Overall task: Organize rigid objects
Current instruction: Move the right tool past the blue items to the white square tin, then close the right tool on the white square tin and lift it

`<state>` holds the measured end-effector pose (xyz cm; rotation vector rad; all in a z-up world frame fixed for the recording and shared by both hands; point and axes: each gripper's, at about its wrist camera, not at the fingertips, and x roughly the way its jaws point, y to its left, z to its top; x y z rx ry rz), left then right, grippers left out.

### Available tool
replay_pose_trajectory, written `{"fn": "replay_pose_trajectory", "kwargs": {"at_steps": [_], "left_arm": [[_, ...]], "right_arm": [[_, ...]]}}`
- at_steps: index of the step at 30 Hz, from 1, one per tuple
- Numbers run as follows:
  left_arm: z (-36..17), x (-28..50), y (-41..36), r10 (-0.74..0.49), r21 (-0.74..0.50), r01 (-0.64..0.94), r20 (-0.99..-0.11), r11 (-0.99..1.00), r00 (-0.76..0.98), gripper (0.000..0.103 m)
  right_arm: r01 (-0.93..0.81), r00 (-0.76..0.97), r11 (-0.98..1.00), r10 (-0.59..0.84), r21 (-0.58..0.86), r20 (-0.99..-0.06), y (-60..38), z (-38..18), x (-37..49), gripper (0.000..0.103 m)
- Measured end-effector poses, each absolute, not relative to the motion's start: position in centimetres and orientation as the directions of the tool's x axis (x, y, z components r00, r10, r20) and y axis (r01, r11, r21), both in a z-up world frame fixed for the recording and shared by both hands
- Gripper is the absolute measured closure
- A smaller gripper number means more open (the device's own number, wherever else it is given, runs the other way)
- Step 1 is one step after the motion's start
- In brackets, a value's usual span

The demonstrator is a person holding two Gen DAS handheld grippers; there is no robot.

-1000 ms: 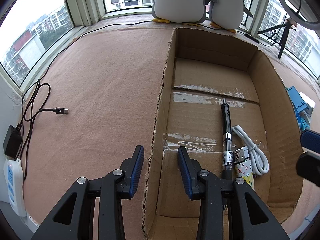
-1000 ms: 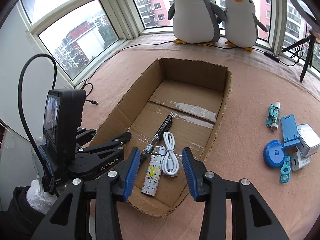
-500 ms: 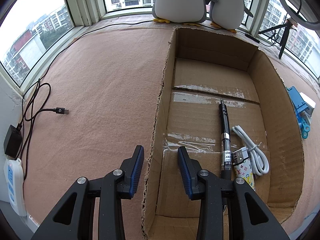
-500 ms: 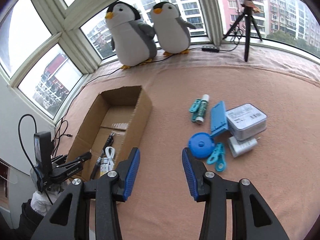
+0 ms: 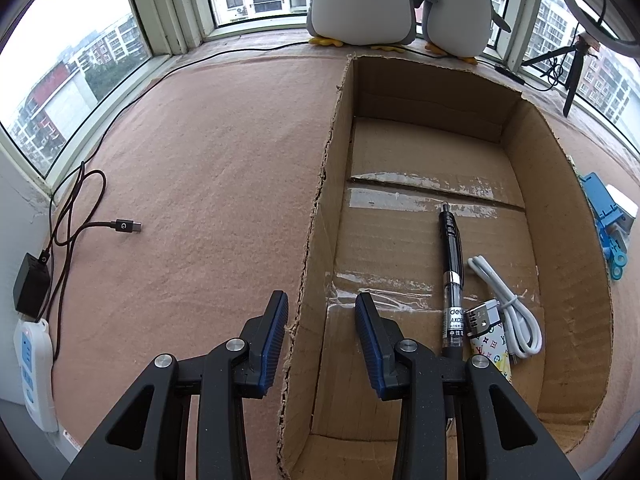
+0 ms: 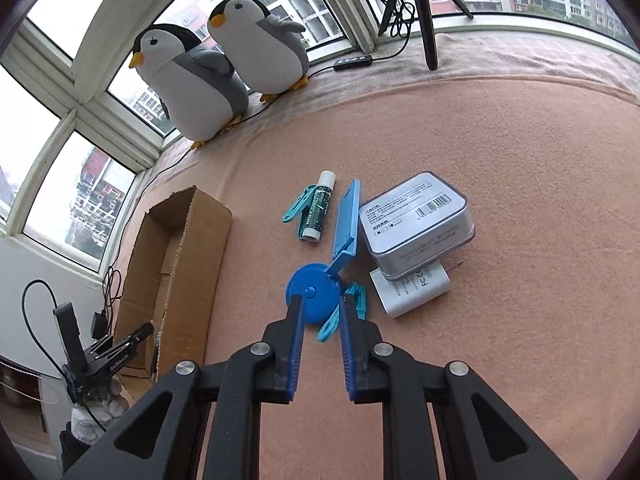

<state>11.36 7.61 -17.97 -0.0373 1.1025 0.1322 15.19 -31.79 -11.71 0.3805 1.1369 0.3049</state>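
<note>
Closing on the blue disc (image 6: 311,293), my right tool (image 6: 320,300) has just narrowed its jaws, and its fingertips now sit at either edge of that round disc, which lies flat on the pink bench (image 6: 520,160). I cannot tell for sure whether the pads press it yet, though they look to be touching its rim. A teal clip (image 6: 344,312) lies just under and right of the disc, partly between the fingers. Just beyond the disc stand a blue stand (image 6: 347,216), a silver tin (image 6: 416,224) and a white charger (image 6: 412,288), the charger tucked against the tin. Further back lie a glue stick (image 6: 320,208) and another teal clip (image 6: 298,210), side by side.

My left tool (image 5: 321,300) straddles the near left wall of the box (image 5: 316,220), one finger outside, one inside, pads narrow and gripping that cardboard wall. Inside the box lie a black pen (image 5: 452,264), a white cable (image 5: 508,308) and a patterned lighter (image 5: 490,348), all near the right half of the floor. The box sits well left of the disc in the right wrist view.
</note>
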Motion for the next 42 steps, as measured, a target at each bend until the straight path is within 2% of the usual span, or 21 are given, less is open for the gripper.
{"fn": "replay_pose_trajectory", "kwargs": {"at_steps": [8,24,29,31,33,35,39,42], "left_arm": [[-18.0,11.4,7.5,0.108,0.05,-0.141,-0.892,0.989,0.439,0.065],[-18.1,11.8,7.4,0.133,0.066,-0.166,-0.89,0.984,0.436,0.065],[-18.1,11.8,7.3,0.135,0.068,-0.166,-0.89,0.984,0.436,0.065],[-18.1,11.8,7.3,0.134,0.067,-0.165,-0.89,0.984,0.436,0.065],[-18.1,11.9,7.3,0.134,0.069,-0.162,-0.89,0.984,0.436,0.065],[-18.1,12.0,7.3,0.136,0.072,-0.161,-0.889,0.984,0.437,0.065],[-18.1,12.1,7.4,0.136,0.072,-0.162,-0.889,0.984,0.436,0.065],[-18.2,12.2,7.4,0.137,0.072,-0.161,-0.889,0.984,0.436,0.065]], "right_arm": [[-0.03,0.378,0.893,0.426,0.449,-0.822,-33.1,-12.8,17.8,0.088],[-0.045,0.373,0.957,0.282,0.287,-0.884,-35.0,-13.9,20.9,0.089],[-0.058,0.381,0.957,0.286,0.286,-0.879,-35.6,-13.1,20.5,0.088],[-0.101,0.377,0.945,0.326,0.311,-0.867,-35.5,-12.4,19.9,0.083],[-0.126,0.407,0.964,0.266,0.235,-0.874,-35.5,-11.4,19.5,0.057],[-0.142,0.441,0.977,0.207,0.16,-0.873,-35.7,-10.7,19.4,0.044],[-0.176,0.452,0.984,0.116,0.039,-0.884,-36.1,-10.4,20.3,0.037],[-0.238,0.446,0.969,0.056,-0.059,-0.893,-35.7,-10.8,20.9,0.036]]}}
